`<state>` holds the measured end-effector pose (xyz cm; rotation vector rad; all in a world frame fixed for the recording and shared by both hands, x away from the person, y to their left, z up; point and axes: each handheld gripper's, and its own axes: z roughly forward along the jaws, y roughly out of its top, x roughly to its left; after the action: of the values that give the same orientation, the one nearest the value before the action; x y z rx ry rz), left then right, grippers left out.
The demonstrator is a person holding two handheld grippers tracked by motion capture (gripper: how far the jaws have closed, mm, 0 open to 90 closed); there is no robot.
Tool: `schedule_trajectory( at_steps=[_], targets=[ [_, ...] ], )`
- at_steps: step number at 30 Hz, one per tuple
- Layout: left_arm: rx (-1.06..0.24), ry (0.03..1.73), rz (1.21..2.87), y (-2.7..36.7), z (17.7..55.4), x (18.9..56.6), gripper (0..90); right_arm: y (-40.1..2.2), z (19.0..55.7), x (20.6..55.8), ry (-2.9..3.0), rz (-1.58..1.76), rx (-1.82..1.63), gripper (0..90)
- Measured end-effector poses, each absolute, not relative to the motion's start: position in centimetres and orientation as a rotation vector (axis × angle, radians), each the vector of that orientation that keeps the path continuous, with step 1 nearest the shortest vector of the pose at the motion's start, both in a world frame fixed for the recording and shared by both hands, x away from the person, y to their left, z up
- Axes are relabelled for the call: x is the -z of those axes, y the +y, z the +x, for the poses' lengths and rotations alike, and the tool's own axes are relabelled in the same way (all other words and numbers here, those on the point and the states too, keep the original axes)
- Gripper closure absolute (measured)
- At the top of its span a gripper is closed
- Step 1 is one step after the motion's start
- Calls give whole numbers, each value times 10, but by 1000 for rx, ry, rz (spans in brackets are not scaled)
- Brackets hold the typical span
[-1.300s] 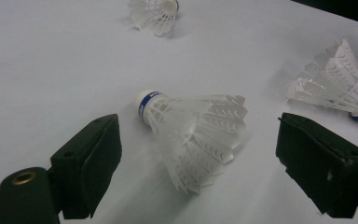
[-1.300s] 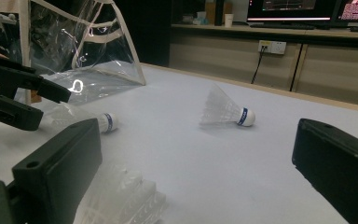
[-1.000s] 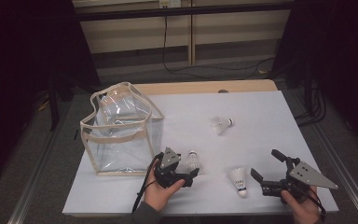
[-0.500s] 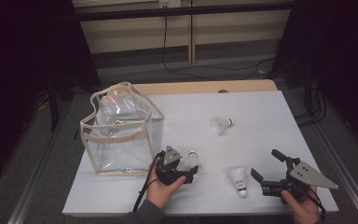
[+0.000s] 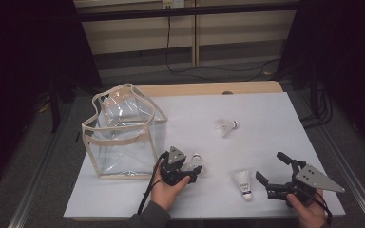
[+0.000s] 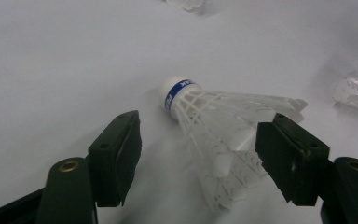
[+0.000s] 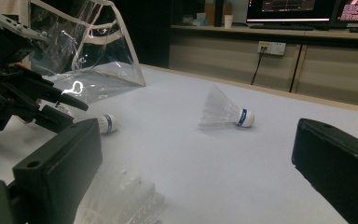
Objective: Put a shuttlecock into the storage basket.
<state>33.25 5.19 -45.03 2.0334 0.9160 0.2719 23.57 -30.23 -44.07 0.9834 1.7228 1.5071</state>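
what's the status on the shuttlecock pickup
Left tool closing around near shuttlecock, pads not yet pressing. Right tool open, idle. Nothing in the way.

White shuttlecock (image 6: pixel 223 126), blue band; black gripper (image 6: pixel 200 154).

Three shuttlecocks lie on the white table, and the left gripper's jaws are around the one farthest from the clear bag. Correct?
Not quite. The left gripper is around the shuttlecock nearest the clear bag, as the high view shows. Three shuttlecocks on the white table is right.
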Motion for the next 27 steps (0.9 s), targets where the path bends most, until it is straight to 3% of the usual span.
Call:
schedule_trajectory(
  at_steps=[7,20,27],
  targets=[
    [-283,926,2033,50,335,452,411,-302,236,441,1721,987,-1505,16],
    [-264,957,2058,49,343,453,464,-302,235,440,1711,985,-1507,17],
    [-242,958,2060,47,345,455,543,-303,235,439,1711,983,-1509,17]
  ],
)
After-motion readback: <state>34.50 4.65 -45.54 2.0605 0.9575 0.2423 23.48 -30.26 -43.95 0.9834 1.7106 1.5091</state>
